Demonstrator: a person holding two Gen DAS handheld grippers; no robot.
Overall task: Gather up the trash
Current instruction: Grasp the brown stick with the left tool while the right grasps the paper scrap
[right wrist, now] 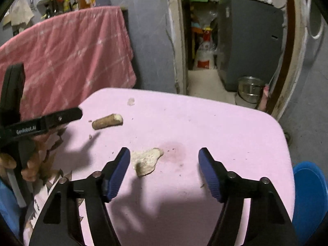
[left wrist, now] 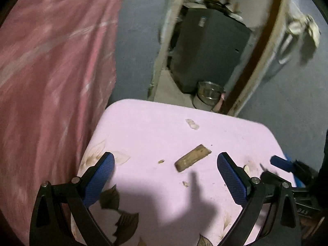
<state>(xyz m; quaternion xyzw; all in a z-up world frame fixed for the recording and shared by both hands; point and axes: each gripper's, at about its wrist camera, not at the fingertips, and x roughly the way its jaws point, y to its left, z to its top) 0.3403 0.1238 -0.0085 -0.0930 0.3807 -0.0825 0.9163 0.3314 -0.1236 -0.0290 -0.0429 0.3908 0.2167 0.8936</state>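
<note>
Blue-padded fingers [right wrist: 117, 174] of the right tool [right wrist: 164, 172] are seen spread wide above the pink tabletop [right wrist: 225, 127], with nothing held between them. A flat, pale scrap of bread [right wrist: 146, 161] lies on the tabletop just beside the left-hand pad, at about 11 o'clock from the tool's middle; it is not touched. The wide spread can be judged as readiness to straddle this scrap, which appears to be the nearest piece of trash. A faint reddish stain [right wrist: 174, 149] is seen just beyond the scrap, at 12 o'clock.

Farther out, at 10 o'clock, a brown stick-like piece [right wrist: 107, 121] lies flat, with small crumbs near it. A smaller pale crumb [right wrist: 130, 101] sits near the far edge of the tabletop. At 9 o'clock the left tool is seen from the side, gripped by a hand [right wrist: 30, 164].

In the left wrist view, the left tool [left wrist: 165, 164] is likewise spread, empty, and hung over the tabletop. The brown piece [left wrist: 192, 161] lies between its fingers' lines, slightly toward 1 o'clock, apart from both pads; the placement suggests it is being lined up for a pinch. The pale crumb [left wrist: 192, 123] lies beyond at 12 o'clock.

A blue bin [right wrist: 309, 201] stands below the tabletop's edge at 3 o'clock of the right tool, probably set there to receive the trash. A pink cloth [right wrist: 65, 55] hangs at 10 o'clock.
</note>
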